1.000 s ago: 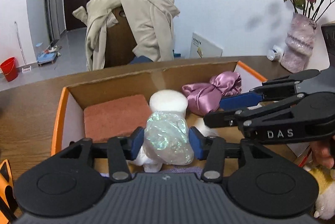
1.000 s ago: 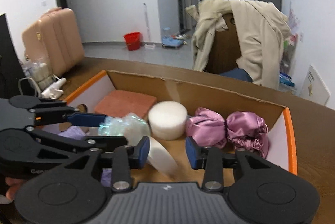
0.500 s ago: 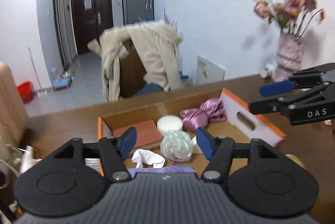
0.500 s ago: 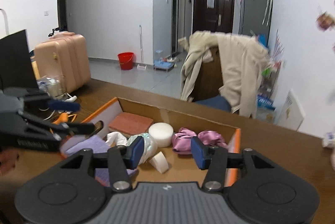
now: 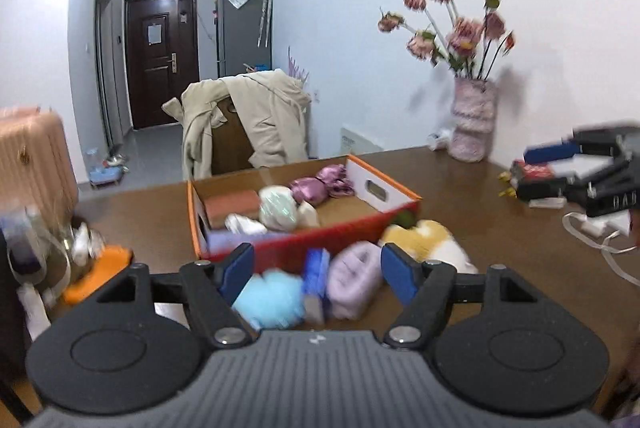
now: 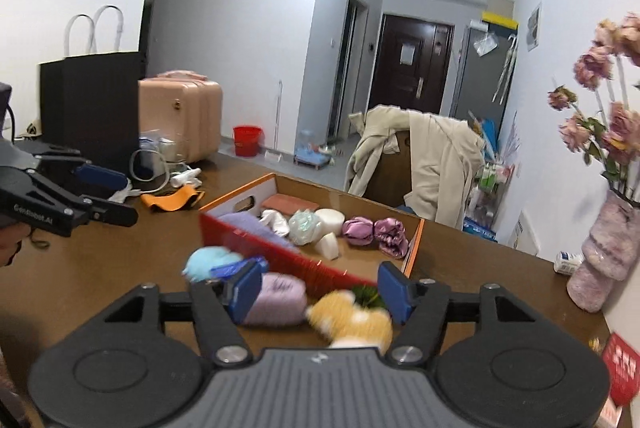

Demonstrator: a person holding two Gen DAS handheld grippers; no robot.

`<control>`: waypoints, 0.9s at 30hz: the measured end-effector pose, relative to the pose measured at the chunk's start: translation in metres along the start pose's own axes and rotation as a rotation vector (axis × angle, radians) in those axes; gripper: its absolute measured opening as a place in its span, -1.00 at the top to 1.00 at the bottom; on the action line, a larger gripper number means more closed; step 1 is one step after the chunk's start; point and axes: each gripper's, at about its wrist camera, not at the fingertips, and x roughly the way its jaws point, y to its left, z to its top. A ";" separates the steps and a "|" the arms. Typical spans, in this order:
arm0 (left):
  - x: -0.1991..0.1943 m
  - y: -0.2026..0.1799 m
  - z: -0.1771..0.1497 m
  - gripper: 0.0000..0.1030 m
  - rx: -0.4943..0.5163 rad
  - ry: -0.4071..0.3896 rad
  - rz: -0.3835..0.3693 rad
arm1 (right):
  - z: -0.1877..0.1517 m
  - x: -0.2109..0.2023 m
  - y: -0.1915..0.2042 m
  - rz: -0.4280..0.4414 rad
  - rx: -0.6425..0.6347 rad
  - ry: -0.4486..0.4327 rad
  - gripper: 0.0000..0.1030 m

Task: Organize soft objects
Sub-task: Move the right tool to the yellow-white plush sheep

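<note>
Left gripper [image 5: 316, 270]: jaws opening, nothing pressed between the blue pads; it hangs over the table's near side, with the loose soft things seen through the gap

Right gripper [image 6: 316, 288]: jaws opening too and empty; the lilac pouch and the yellow plush show through the gap but no pad touches them

Box [image 5: 376, 190]: open cardboard box with orange rims and a red near wall, standing on the brown table [image 5: 500, 228]

Already in the box: terracotta sponge block [image 5: 232, 202], iridescent wrapped ball [image 5: 278, 214], white foam pieces [image 6: 330, 218], crumpled white cloth [image 5: 244, 224], 2 pink satin scrunchies [image 6: 374, 230], a lavender cloth against the near wall

Still outside, just beside the red wall: light blue pompom [image 5: 272, 298], blue packet [image 5: 316, 268], lilac pouch [image 5: 354, 284], yellow and white plush [image 5: 424, 242]; all 4 are blurred

Handling, as I judge it: every piece looks light and squashy, so it should give under the pads, not slip; nothing looks fragile

Where to take hold: pompom and plush across the fullest part of the body, deep enough that fluff alone is not pinched; pouch across its short width; packet by its flat faces

Risk: a shallow pinch on fluff could let a piece drop; the 4 lie close together, so one closing might catch 2

Progress: roughly half sorted by my reading, 4 to go

Keep clear of: the vase of dried flowers [image 5: 472, 124] at the table's far right and the cables [image 6: 160, 164] to the left
</note>
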 end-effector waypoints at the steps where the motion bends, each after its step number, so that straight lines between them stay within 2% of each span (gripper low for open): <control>1: -0.007 -0.002 -0.012 -0.39 -0.004 0.000 -0.001 | -0.014 -0.009 0.007 -0.008 0.000 -0.002 -0.35; 5: -0.022 -0.014 -0.067 -0.48 0.031 -0.030 0.070 | -0.074 -0.032 0.035 -0.047 -0.005 -0.027 -0.46; 7: -0.023 -0.012 -0.091 -0.48 -0.011 -0.011 0.095 | -0.099 -0.036 0.047 -0.061 0.016 -0.023 -0.48; 8: -0.023 -0.013 -0.103 -0.48 -0.034 0.000 0.131 | -0.109 -0.038 0.052 -0.056 0.027 -0.014 -0.48; 11: -0.030 -0.018 -0.130 -0.49 -0.025 -0.036 0.230 | -0.136 -0.043 0.056 -0.067 0.121 -0.033 -0.55; 14: -0.028 -0.008 -0.135 -0.52 -0.077 0.006 0.205 | -0.153 -0.038 0.058 -0.131 0.140 -0.037 -0.61; 16: -0.025 -0.007 -0.135 -0.52 -0.071 0.018 0.200 | -0.161 -0.031 0.056 -0.158 0.171 -0.012 -0.61; 22: -0.023 -0.003 -0.142 -0.52 -0.087 0.039 0.187 | -0.167 -0.022 0.054 -0.133 0.215 0.006 -0.61; 27: -0.019 -0.004 -0.133 -0.52 -0.080 0.033 0.169 | -0.158 -0.014 0.054 -0.126 0.188 0.005 -0.61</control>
